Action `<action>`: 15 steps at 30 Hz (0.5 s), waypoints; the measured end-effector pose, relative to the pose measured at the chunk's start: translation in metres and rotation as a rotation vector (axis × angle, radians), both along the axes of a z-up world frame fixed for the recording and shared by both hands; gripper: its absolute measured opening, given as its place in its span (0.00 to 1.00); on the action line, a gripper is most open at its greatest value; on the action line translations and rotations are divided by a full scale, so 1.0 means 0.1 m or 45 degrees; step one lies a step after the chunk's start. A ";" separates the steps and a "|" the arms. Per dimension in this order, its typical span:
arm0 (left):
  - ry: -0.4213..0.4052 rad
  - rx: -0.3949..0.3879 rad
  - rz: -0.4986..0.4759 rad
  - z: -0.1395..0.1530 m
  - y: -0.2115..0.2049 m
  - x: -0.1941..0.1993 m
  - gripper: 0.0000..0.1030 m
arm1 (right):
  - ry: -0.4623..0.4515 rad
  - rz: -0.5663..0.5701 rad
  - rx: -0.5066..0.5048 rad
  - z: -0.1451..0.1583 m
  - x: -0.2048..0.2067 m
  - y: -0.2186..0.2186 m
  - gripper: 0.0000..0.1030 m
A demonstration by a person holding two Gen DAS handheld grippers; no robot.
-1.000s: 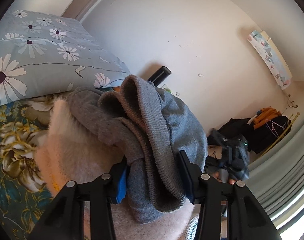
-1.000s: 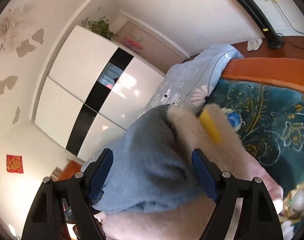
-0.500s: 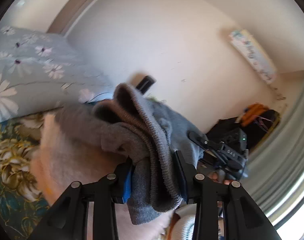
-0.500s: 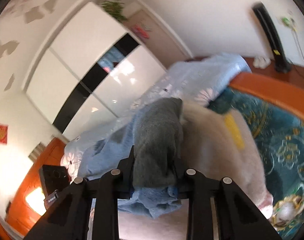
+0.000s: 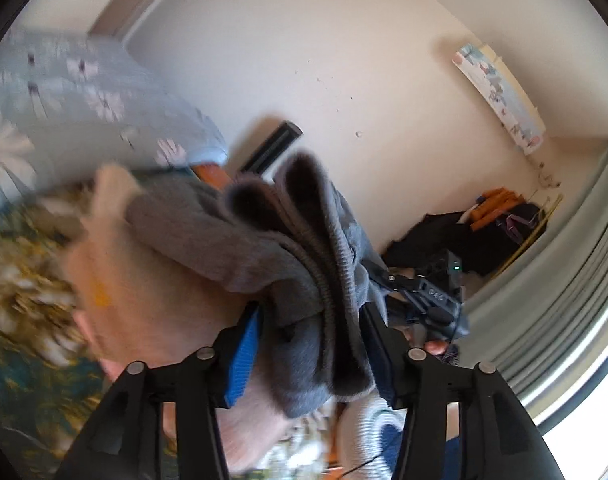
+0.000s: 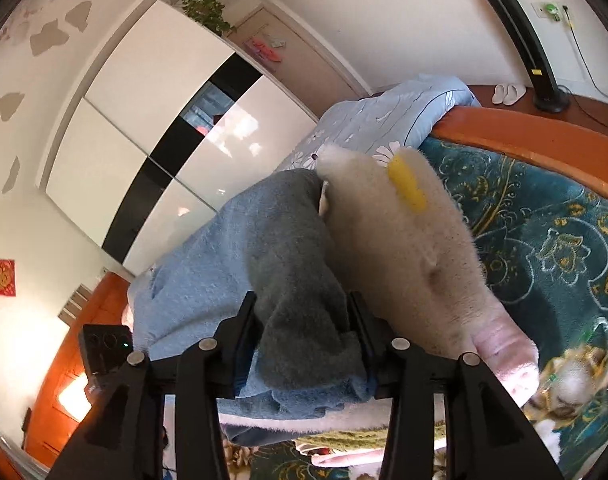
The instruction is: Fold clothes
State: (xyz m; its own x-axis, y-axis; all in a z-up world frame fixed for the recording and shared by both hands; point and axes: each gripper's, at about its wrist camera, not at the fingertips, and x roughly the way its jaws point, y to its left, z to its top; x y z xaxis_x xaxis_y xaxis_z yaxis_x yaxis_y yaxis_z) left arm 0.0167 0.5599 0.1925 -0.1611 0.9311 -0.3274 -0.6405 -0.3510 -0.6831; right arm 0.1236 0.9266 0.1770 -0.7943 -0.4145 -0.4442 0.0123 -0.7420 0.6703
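Observation:
A grey knit garment (image 5: 239, 244) hangs bunched in thick folds between my two grippers, above the bed. My left gripper (image 5: 310, 344) has a thick fold of it filling the gap between its pads. The jaws are opening, and the pads still touch the cloth. In the right wrist view the same grey garment (image 6: 263, 240) fills my right gripper (image 6: 304, 328). Its jaws are also opening, with the pads still against the fabric. Beneath the grey garment lies a cream fluffy garment (image 6: 404, 248) with a yellow patch, seen blurred in the left wrist view (image 5: 143, 292).
The teal floral bedcover (image 6: 544, 240) lies inside an orange wooden bed frame (image 6: 544, 140). A blue daisy quilt (image 5: 63, 112) is heaped at the bed's far side. A black tower fan (image 6: 520, 40) stands by the wall. A white and black wardrobe (image 6: 143, 120) and a pile of bags (image 5: 496, 220) are further off.
My right gripper stood wide around the cloth, then closed onto a grey fold and now stands a little wider. My left gripper kept its fold and shifted sideways; its view is blurred.

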 end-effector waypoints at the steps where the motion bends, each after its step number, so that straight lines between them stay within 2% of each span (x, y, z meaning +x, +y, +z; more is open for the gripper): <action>1: 0.067 -0.017 0.026 0.11 -0.05 0.05 0.54 | -0.001 -0.004 0.011 0.02 0.01 0.00 0.43; 3: 0.244 -0.037 0.110 0.40 -0.09 0.13 0.55 | -0.007 -0.018 0.036 0.05 0.02 0.00 0.43; 4: 0.330 -0.043 0.139 0.54 -0.06 0.17 0.60 | -0.010 -0.024 0.043 0.06 0.04 0.01 0.43; 7: 0.538 -0.068 0.134 0.92 0.25 0.19 0.71 | -0.026 -0.029 0.053 0.08 0.04 0.00 0.44; 9: 0.617 -0.218 0.128 0.93 0.58 0.08 0.72 | -0.030 -0.035 0.069 0.10 0.05 -0.03 0.44; 10: 0.574 -0.294 0.115 0.83 0.69 -0.01 0.72 | -0.032 -0.038 0.077 0.12 0.06 -0.03 0.44; 12: 0.402 -0.362 0.067 0.52 0.79 -0.23 0.72 | -0.040 -0.037 0.100 0.16 0.08 -0.04 0.44; 13: 0.323 -0.378 0.046 0.37 0.82 -0.33 0.72 | -0.050 -0.032 0.122 0.18 0.09 -0.06 0.44; 15: 0.258 -0.316 0.032 0.20 0.73 -0.40 0.73 | -0.071 -0.022 0.213 0.28 0.13 -0.07 0.44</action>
